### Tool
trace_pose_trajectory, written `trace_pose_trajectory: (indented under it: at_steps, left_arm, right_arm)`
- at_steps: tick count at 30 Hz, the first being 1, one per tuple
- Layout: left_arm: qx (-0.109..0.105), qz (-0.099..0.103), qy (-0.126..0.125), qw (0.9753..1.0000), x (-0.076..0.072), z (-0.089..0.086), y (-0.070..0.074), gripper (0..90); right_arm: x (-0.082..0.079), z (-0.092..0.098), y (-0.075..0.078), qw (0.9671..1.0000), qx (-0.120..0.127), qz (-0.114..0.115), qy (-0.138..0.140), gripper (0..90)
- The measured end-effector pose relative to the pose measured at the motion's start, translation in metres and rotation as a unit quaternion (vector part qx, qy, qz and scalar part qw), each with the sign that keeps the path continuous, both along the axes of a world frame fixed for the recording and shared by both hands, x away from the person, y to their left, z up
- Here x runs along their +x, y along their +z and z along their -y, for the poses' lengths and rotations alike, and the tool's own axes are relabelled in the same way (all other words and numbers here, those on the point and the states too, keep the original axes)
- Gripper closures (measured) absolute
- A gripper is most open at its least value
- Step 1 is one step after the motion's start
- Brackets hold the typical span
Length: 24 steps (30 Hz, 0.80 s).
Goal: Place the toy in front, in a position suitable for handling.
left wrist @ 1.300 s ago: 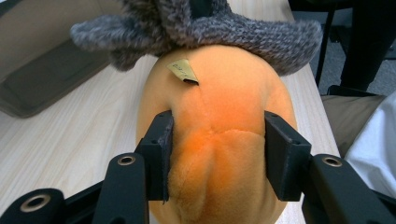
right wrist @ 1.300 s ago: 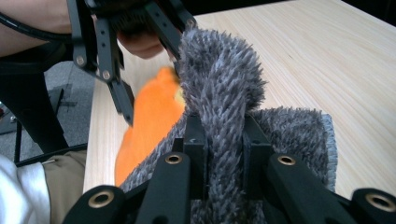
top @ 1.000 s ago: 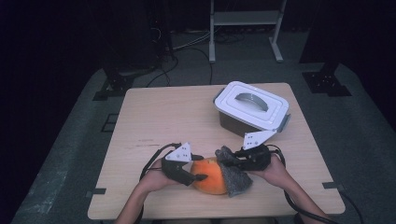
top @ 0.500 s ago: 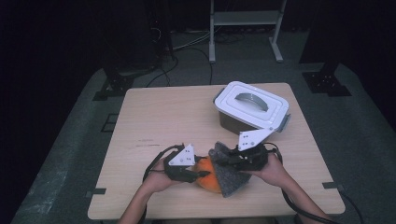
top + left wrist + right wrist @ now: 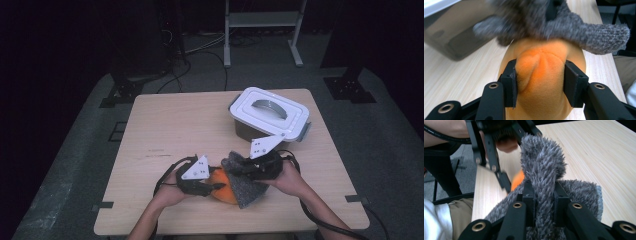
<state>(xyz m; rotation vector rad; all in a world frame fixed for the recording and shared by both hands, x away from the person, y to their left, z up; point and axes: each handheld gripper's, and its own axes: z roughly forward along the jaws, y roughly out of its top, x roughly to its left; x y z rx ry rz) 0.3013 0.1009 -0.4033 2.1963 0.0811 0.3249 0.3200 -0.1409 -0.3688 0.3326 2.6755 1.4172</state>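
While your left hand-held gripper (image 5: 539,80) pinches the soft, rounded orange plush (image 5: 544,75), your right hand-held gripper (image 5: 544,202) clamps a fold of fuzzy grey cloth (image 5: 544,167) above the wooden desk (image 5: 190,130).

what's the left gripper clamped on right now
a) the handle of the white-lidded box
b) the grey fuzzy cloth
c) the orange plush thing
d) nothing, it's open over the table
c: in the left gripper view the left gripper has both black jaws pressed into the sides of the orange plush thing, dimpling it, while the grey fuzzy cloth is pinched in the right gripper.
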Motion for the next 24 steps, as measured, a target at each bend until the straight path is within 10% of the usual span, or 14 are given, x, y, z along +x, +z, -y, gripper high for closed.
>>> trace_pose_trajectory:
  at_steps: [14, 20, 24]
  left_arm:
    - [-0.016, -0.051, 0.006, 0.9985, 0.012, -0.027, -0.013, 49.1]
    - [-0.032, -0.094, 0.017, 0.9949, 0.015, -0.019, -0.001, 26.8]
    - [-0.020, -0.087, 0.009, 0.9959, 0.015, -0.019, -0.004, 39.9]
  right_arm:
    - [0.012, 0.016, -0.019, 0.9991, 0.006, -0.030, -0.029, 76.1]
    - [0.010, 0.018, -0.023, 0.9988, 0.011, -0.026, -0.039, 76.0]
    - [0.005, 0.001, -0.017, 0.9997, 0.007, -0.010, -0.022, 75.8]
